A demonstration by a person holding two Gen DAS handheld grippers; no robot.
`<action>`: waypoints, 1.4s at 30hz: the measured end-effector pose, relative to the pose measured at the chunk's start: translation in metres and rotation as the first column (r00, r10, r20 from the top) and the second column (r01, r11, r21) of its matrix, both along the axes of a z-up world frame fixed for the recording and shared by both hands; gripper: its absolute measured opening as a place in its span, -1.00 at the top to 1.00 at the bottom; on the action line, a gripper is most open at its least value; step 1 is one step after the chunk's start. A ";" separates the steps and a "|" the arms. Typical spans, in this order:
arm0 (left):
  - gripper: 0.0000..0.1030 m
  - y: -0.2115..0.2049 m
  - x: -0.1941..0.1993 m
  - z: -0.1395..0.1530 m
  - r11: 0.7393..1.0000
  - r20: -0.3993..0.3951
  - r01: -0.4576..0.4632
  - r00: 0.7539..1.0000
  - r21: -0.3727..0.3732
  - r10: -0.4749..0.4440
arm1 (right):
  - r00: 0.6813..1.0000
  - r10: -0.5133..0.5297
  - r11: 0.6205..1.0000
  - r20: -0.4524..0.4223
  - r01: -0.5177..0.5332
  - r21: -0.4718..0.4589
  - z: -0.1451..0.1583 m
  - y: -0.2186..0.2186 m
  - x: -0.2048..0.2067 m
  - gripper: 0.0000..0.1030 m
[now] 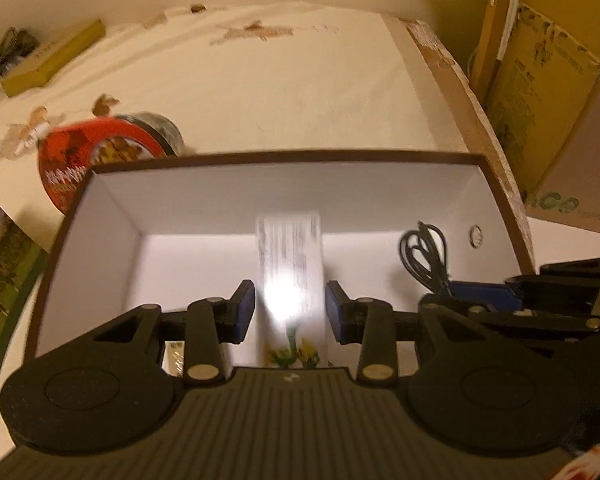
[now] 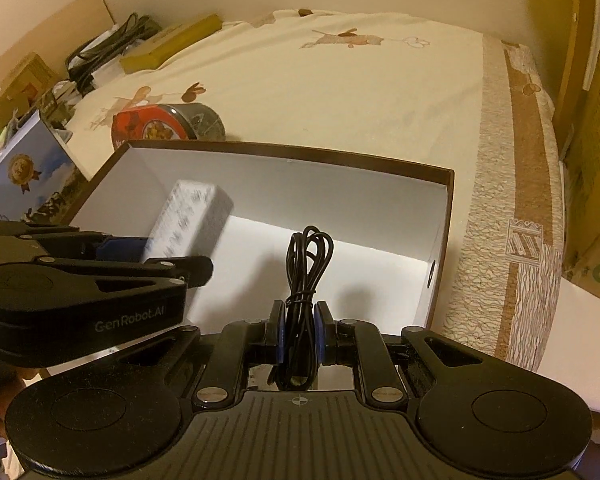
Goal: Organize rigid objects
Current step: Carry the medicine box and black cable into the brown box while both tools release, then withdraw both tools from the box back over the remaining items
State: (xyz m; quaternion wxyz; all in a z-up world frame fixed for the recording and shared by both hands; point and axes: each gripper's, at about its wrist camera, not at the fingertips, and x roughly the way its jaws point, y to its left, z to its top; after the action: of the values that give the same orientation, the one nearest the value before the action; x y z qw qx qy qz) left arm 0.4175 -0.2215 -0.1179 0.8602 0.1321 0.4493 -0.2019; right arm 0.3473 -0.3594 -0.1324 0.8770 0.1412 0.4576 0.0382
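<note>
An open carton with a brown rim (image 1: 284, 156) (image 2: 292, 152) and white inside lies on the bed. A long white box (image 1: 290, 248) (image 2: 188, 216) leans inside it, its near end between the blue pads of my left gripper (image 1: 290, 308). Thin gaps show at both pads and the box looks blurred, so the jaws stand open around it. My right gripper (image 2: 299, 332) is shut on a tied bundle of black cable (image 2: 308, 256) (image 1: 424, 252), held over the carton's right half. The two grippers sit side by side.
A red round tin (image 1: 84, 152) (image 2: 152, 128) lies on its side just behind the carton's left corner. A yellow long box (image 2: 172, 46), loose cables (image 2: 104, 48) and a blue picture box (image 2: 24, 172) line the left. Cardboard cartons (image 1: 548, 100) stand beyond the mattress's right edge.
</note>
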 end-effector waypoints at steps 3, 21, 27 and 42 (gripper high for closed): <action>0.20 0.003 0.000 0.003 1.000 0.007 0.002 1.000 -0.005 -0.002 | 1.000 -0.005 1.000 0.004 0.005 0.012 0.001 -0.002 -0.001 0.79; 0.02 0.057 -0.028 0.035 0.997 -0.002 -0.056 0.998 -0.056 0.056 | 0.994 -0.027 1.000 0.108 0.025 0.020 0.033 0.004 -0.027 -0.14; -0.02 0.079 -0.057 0.056 0.993 -0.019 -0.079 0.997 -0.091 0.078 | 0.994 -0.045 0.998 0.100 0.041 0.043 0.049 0.010 -0.061 -0.20; -0.02 0.126 -0.149 0.117 0.969 0.007 -0.154 0.987 -0.191 0.158 | 0.982 -0.090 0.993 0.165 0.076 0.091 0.113 0.036 -0.143 -0.27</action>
State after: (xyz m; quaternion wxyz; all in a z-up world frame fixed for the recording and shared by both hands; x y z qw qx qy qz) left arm 0.2687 -0.0951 -0.0011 0.8869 0.0160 0.4277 -0.1739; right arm 0.2039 -0.3231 -0.0192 0.9067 0.1936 0.3733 0.0326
